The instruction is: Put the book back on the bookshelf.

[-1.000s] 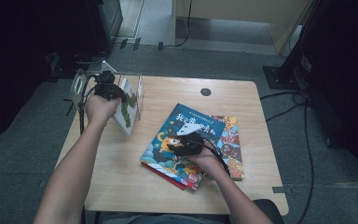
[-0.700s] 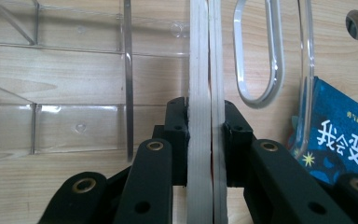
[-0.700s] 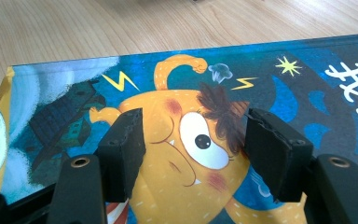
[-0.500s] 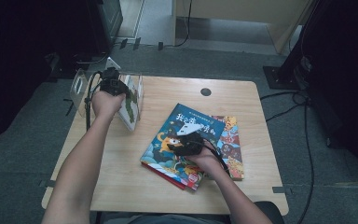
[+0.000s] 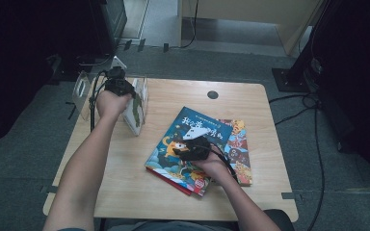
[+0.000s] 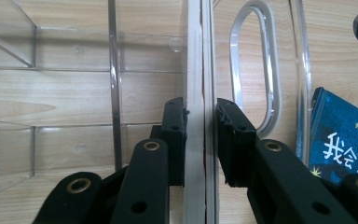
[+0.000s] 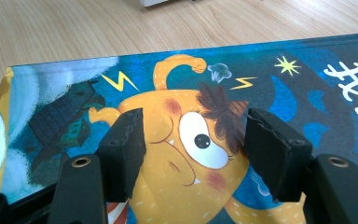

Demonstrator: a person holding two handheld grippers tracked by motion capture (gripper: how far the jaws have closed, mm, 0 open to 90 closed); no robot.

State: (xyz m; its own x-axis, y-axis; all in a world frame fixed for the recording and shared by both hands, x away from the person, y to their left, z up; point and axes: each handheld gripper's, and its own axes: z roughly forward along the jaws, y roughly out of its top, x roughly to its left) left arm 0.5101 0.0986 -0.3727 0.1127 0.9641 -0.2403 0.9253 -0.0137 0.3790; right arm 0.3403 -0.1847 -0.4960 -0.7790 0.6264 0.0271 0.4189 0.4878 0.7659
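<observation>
We count one thin book [image 6: 196, 70] upright in the clear rack [image 5: 139, 94], pinched by our left gripper [image 6: 200, 140]; right gripper [image 7: 193, 140], jaws spread, over three stacked books [image 5: 202, 144].

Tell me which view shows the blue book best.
The high view: the whole blue book lies there on other books. The right gripper view shows its cover close up; the left gripper view shows one corner.

Table [image 5: 125, 187] pale wood grain; book rack [image 6: 74, 70] clear glossy plastic; blue book [image 7: 307, 93] glossy cover.
</observation>
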